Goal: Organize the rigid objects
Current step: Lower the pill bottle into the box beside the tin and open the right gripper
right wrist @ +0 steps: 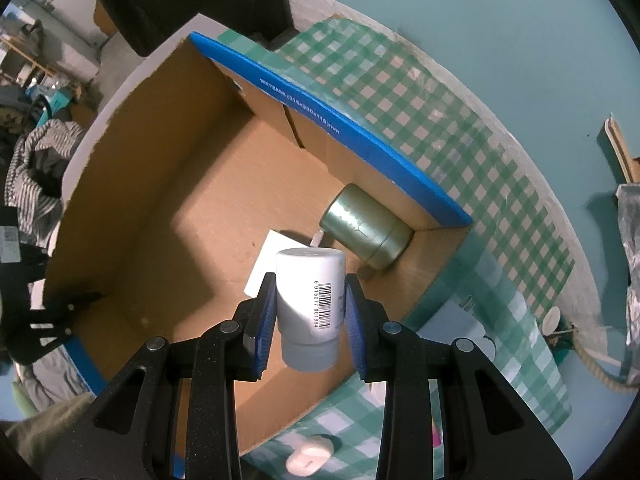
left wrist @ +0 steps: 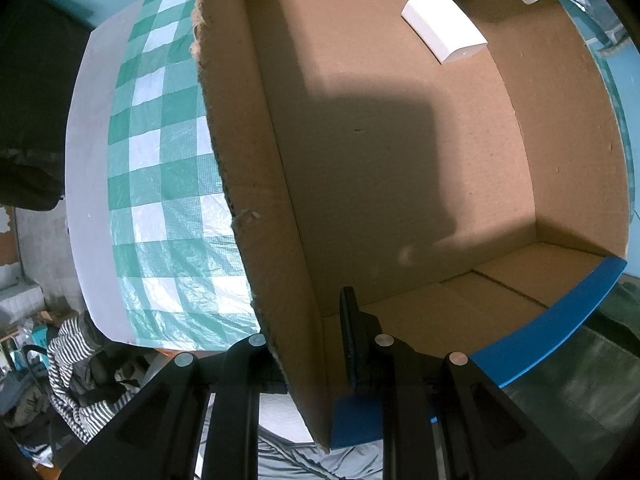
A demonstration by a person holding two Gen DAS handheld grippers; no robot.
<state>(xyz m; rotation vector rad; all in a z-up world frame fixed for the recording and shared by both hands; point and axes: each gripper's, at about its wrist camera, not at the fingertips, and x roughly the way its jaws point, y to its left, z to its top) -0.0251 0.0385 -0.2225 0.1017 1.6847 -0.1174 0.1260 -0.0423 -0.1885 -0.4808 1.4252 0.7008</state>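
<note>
Right gripper (right wrist: 310, 316) clamps a white bottle (right wrist: 310, 300) by its sides, held above the open box (right wrist: 160, 184). On the box floor below: white pack (right wrist: 264, 260), green tin (right wrist: 366, 226) on its side in the far corner. Left gripper (left wrist: 304, 344) pinches the box's left wall (left wrist: 248, 200), jaws narrow. Checked cloth (right wrist: 460, 152) under the box.

Probably a home — checked tablecloth (left wrist: 160, 168), striped clothing (left wrist: 76, 364) heaped beside the table.
</note>
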